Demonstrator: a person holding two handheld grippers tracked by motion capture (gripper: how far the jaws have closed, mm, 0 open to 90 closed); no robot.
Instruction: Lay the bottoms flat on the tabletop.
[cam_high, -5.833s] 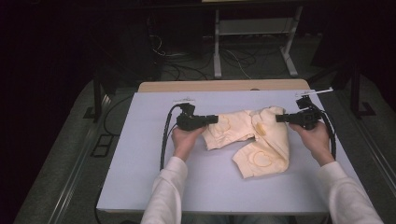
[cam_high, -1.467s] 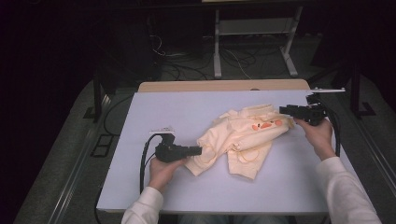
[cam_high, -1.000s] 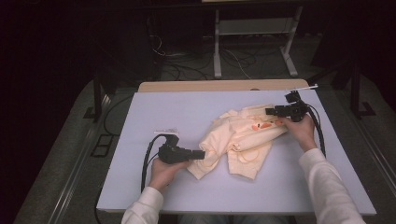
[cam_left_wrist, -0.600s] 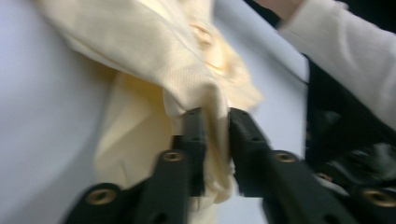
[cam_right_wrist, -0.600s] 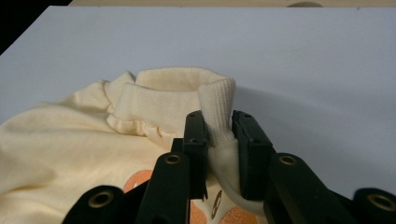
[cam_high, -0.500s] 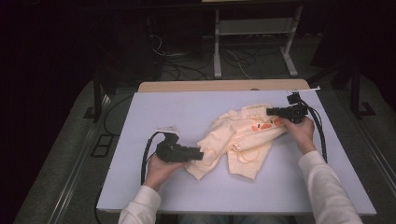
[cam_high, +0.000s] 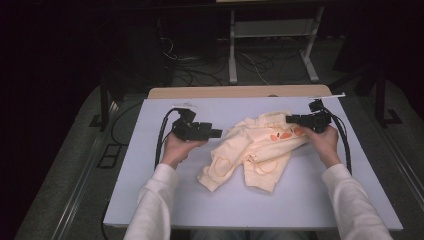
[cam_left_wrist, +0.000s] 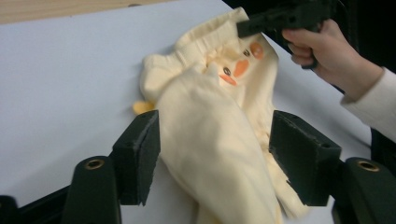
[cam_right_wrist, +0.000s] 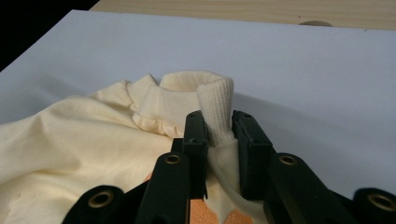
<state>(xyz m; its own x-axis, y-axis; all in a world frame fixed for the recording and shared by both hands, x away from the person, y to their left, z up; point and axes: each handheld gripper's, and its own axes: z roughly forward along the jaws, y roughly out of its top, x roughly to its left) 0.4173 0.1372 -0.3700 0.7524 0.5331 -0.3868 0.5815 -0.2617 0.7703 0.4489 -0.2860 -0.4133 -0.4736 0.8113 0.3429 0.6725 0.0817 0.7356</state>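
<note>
Since half a second ago, the left tool (cam_high: 216, 133) has risen off the garment's lower leg toward the waist end, its jaws spread wide and holding nothing. Beyond the garment, the right tool (cam_right_wrist: 218, 140) is clamped on the ribbed cuff (cam_right_wrist: 215, 105). From there the cream garment (cam_high: 252, 150) lies crumpled mid-counter (cam_high: 310, 200), orange print up near the right tool. Judging by that narrow pinch, a sharp pull could slip the cuff free, or drag the whole bundle sideways since nothing pins it. No containers stand on the counter.
</note>
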